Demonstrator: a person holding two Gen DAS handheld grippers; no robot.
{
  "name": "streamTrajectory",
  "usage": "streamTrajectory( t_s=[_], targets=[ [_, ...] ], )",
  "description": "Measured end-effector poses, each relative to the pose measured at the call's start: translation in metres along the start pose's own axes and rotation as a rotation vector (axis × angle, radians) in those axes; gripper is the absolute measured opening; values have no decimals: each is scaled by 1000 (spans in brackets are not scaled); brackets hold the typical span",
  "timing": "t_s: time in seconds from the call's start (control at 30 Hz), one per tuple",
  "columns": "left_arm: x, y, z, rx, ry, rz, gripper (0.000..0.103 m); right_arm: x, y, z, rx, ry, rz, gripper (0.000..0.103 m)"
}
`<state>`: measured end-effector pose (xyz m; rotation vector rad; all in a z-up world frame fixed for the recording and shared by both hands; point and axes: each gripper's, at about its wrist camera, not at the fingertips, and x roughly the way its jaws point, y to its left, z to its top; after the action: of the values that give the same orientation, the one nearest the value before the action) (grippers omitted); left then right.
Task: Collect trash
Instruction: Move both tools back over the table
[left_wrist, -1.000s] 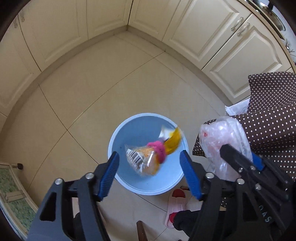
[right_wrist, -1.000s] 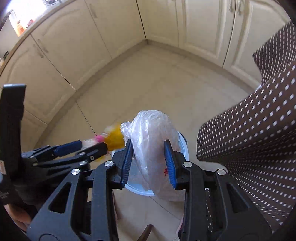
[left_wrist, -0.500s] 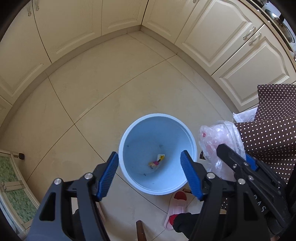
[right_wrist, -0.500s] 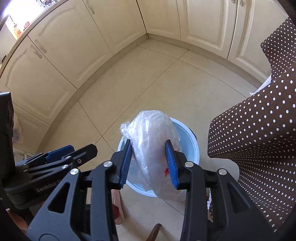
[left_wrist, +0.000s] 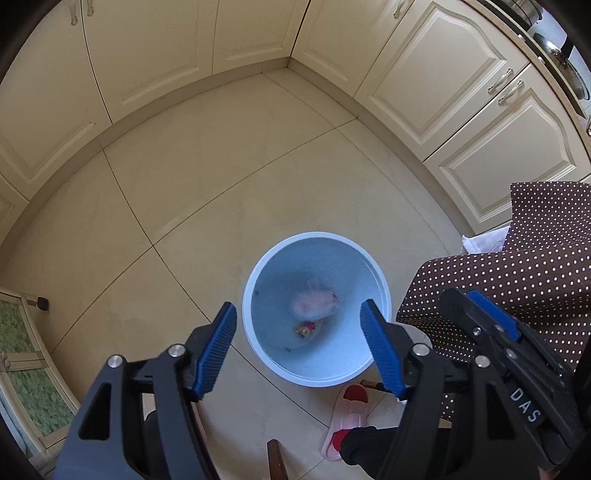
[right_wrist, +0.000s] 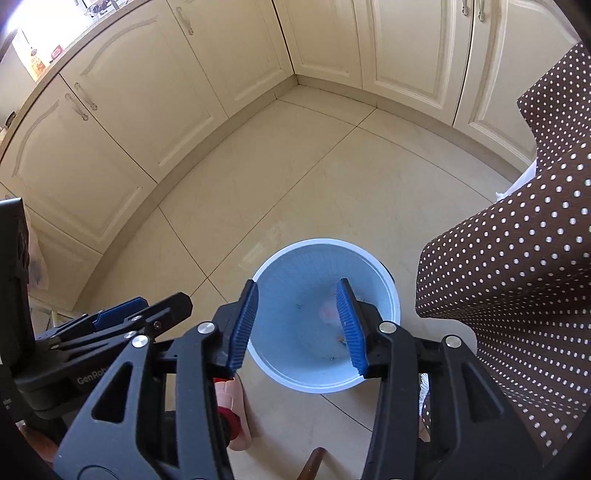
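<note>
Now we hover both empty grippers, left gripper spread wide and right gripper opening, over the round blue plastic bin where the crumpled clear bag lies, risking clipping its rim.

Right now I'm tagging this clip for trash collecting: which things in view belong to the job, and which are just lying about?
Job:
- blue bin
- clear plastic bag inside it
- small snack wrapper at the bottom
- left gripper, open
- right gripper, jaws opening, empty

Lying about:
- polka-dot cloth
- pink slipper
- cabinets
</note>
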<state>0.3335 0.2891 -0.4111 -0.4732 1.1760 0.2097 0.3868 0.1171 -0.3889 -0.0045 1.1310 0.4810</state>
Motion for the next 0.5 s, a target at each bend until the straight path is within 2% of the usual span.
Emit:
streamTrajectory(
  t_s=[0.13,0.2,0.27,0.4,0.5],
  targets=[
    [-21,-7,-6,32,-42,21,68,-31,0,-2,-22,-46,-21,44],
    [-42,-16,-11,50,-82,11,68,-62,0,-1,-40,-101,-39,45],
    [-69,-32,-15,80,-128,-19,68,-91,-1,-2,-51,-155,-58,45],
    [-125,-75,-27,163,-236,-67,68,-177,-10,-8,-60,-311,-118,48],
    [-167,-112,-40,228,-297,-139,68,-234,-22,-20,-52,-408,-156,50]
  ],
)
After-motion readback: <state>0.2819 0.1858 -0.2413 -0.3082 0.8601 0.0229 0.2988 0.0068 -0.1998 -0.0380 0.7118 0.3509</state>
